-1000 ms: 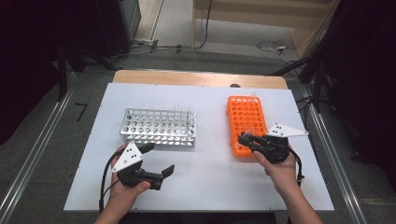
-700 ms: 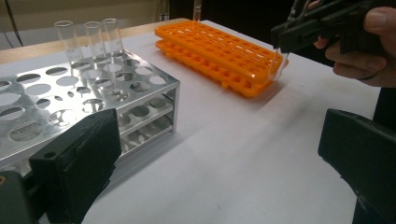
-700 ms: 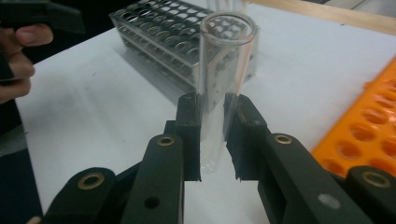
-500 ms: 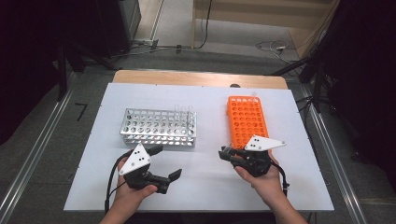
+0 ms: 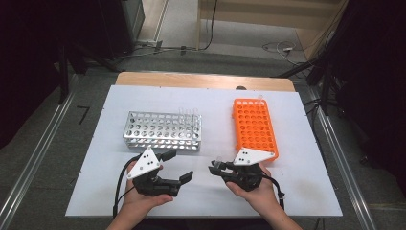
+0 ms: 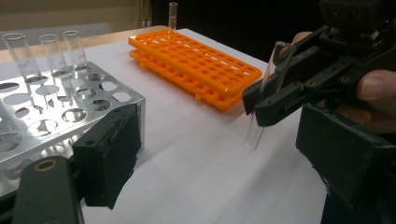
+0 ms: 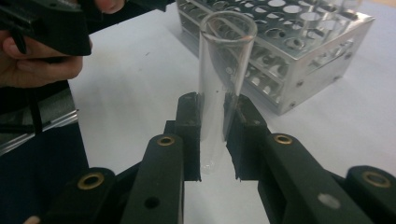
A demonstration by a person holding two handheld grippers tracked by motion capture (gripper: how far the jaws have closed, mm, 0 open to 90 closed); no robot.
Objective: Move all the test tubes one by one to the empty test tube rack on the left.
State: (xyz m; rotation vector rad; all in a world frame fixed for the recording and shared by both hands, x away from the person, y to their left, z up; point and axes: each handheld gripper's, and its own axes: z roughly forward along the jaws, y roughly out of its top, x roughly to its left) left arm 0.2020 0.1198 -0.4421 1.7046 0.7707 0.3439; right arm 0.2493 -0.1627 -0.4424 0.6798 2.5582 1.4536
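High view: metal rack (image 5: 163, 130) left on the white table (image 5: 95, 143), clear tubes at its far right corner; orange rack (image 5: 253, 128) right, one tube at its far end. Left hand-held gripper (image 5: 180, 167) near the front edge, jaws wide apart, empty.

Left gripper view: three tubes (image 6: 51, 51) upright in the metal rack.

Right gripper view: right hand-held gripper (image 7: 212, 135) clamped on a clear, empty tube (image 7: 219, 79), open end up, above the table.
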